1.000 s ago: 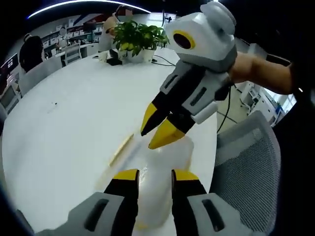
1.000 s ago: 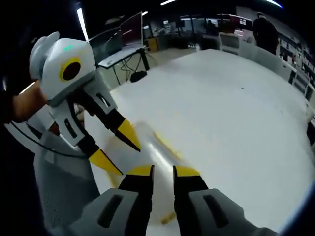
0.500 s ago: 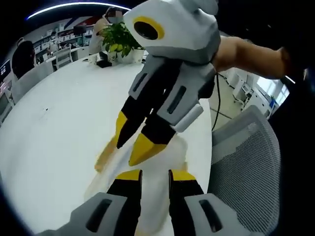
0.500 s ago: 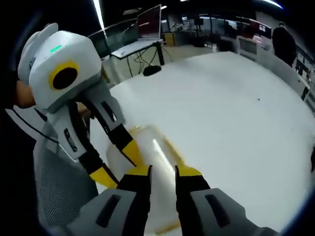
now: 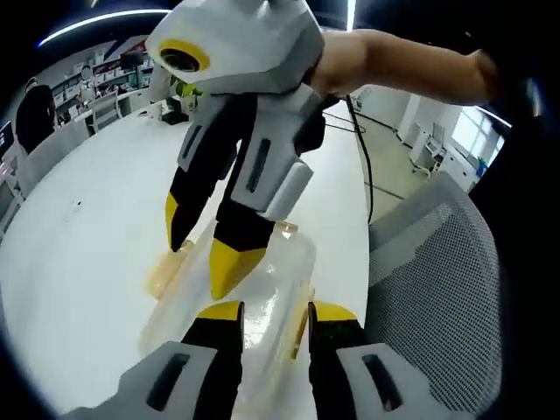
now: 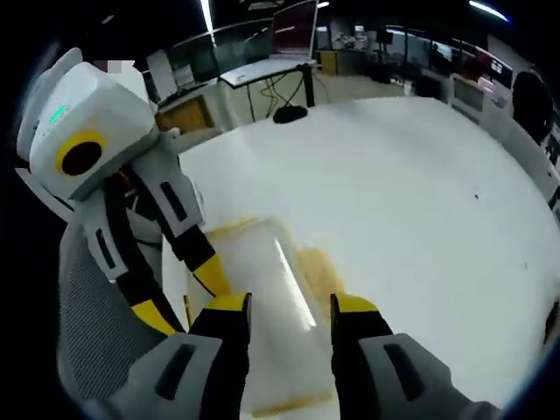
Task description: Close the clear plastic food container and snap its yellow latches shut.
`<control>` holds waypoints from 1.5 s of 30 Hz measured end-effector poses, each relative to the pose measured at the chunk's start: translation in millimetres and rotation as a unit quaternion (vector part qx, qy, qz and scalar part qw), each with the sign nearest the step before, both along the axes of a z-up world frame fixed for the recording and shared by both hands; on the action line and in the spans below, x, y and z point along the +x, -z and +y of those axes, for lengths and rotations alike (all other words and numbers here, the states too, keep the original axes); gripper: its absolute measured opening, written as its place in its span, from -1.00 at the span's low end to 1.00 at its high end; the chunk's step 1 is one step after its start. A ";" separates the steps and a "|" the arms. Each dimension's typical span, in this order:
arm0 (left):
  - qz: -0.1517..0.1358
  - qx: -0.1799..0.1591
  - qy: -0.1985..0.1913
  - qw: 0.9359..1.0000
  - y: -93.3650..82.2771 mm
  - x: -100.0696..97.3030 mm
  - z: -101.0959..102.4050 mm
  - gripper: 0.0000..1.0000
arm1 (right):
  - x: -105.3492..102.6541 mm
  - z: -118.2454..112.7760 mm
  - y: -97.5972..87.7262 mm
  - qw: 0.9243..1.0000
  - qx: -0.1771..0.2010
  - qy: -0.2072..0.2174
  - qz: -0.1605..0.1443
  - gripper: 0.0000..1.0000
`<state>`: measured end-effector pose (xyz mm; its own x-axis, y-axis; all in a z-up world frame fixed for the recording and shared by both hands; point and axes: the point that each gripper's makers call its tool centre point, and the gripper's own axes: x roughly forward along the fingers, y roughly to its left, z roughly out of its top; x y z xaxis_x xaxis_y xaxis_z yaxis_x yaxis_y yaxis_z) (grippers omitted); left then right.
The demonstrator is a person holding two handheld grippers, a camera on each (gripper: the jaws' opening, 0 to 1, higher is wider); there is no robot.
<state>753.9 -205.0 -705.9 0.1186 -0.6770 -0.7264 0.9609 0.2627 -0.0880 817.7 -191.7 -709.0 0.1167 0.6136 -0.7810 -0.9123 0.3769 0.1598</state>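
Note:
The clear plastic container [image 5: 267,276] lies on the white table [image 5: 87,245] near its edge, with its lid on top and pale yellow latches [image 5: 163,273] along its sides. My left gripper [image 5: 273,315] hovers just over the near end, open, with the container showing between the jaws. My right gripper [image 5: 206,247] comes down from above, open, with its fingertips [image 5: 229,267] on or just above the lid. In the right gripper view the container [image 6: 267,262] lies between my right gripper [image 6: 290,306] and the left gripper [image 6: 182,297], and a latch [image 6: 319,271] shows on its right side.
A grey mesh chair [image 5: 437,280] stands against the table edge beside the container, also seen as the chair [image 6: 96,341]. A potted plant [image 5: 185,87] and a seated person [image 5: 39,105] are at the table's far end. Desks with a monitor [image 6: 293,22] lie beyond.
Both grippers have closed in on the container from opposite ends. The right gripper's jaws have spread wider. The left gripper's gap looks about the same.

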 end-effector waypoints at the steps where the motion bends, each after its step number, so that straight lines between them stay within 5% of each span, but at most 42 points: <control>1: -0.007 0.003 0.005 1.000 0.3 -0.9 0.1 -0.53 | -0.3 0.3 0.3 1.000 -0.001 -0.005 0.003 -0.30; 18: -0.089 0.021 0.059 0.994 4.3 -4.8 0.2 -0.50 | -5.3 -1.8 8.8 0.994 -0.039 -0.075 0.064 -0.23; 34: -0.166 0.059 0.108 0.978 9.9 -5.0 -3.2 -0.41 | -5.0 2.1 13.6 0.984 -0.063 -0.147 0.074 -0.27; 45: -0.185 0.065 0.117 0.974 11.6 -5.4 -1.1 -0.37 | -5.7 4.5 14.7 0.978 -0.077 -0.173 0.088 -0.26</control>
<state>748.4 -206.1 -717.4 0.2429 -0.6214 -0.7449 0.9552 0.0194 0.2953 812.0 -187.2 -723.7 -0.2220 0.4665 -0.8562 -0.9530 0.0820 0.2918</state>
